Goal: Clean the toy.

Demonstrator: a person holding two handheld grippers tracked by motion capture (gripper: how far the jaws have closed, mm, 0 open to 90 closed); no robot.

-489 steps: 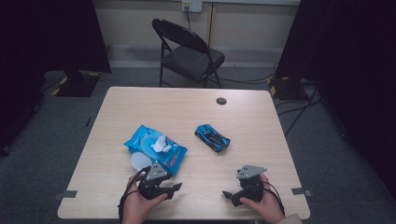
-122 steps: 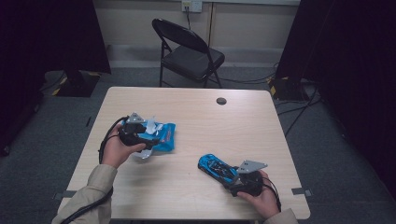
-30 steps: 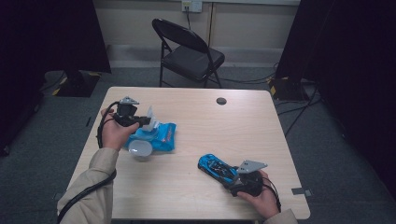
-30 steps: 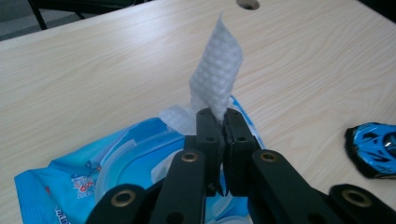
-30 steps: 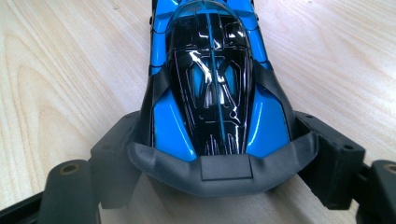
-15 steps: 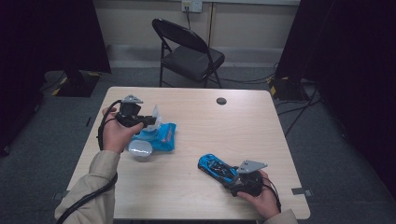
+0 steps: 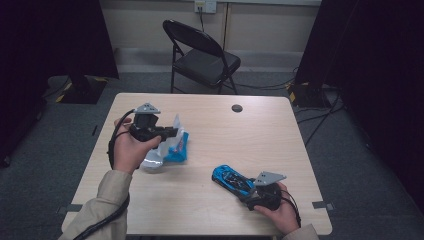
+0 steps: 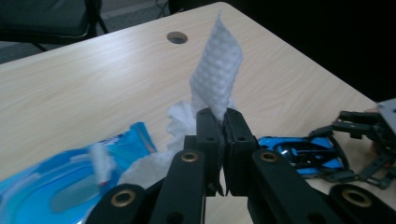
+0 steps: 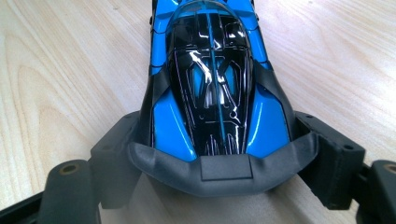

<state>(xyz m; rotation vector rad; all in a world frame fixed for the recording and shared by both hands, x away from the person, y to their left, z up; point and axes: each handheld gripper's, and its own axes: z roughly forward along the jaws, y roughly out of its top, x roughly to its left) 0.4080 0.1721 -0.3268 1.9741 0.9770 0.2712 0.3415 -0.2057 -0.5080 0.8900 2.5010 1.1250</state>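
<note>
My left gripper [image 7: 171, 132] [image 8: 223, 120] is shut on a white wipe [image 7: 175, 123] [image 8: 217, 67], which stands up from between the jaws. The wipe's lower end trails down to a blue wipes pack [image 7: 176, 151] [image 8: 51, 189] lying on the table's left half. My right gripper [image 7: 246, 192] [image 9: 222, 161] rests near the front right edge, shut on the tail of a blue and black toy car [image 7: 230, 178] [image 9: 212, 79]. The car [image 8: 299, 151] and the right gripper [image 8: 369, 135] also appear farther off in the left gripper view.
The wooden table [image 7: 235, 140] has a dark round hole [image 7: 237, 108] [image 8: 177, 37] near its far edge. A black folding chair [image 7: 202, 57] stands behind the table. Cables lie on the floor at the right.
The left gripper has risen and drifted a little to the right, drawing the wipe up out of the pack. The right gripper and the car have stayed put.
</note>
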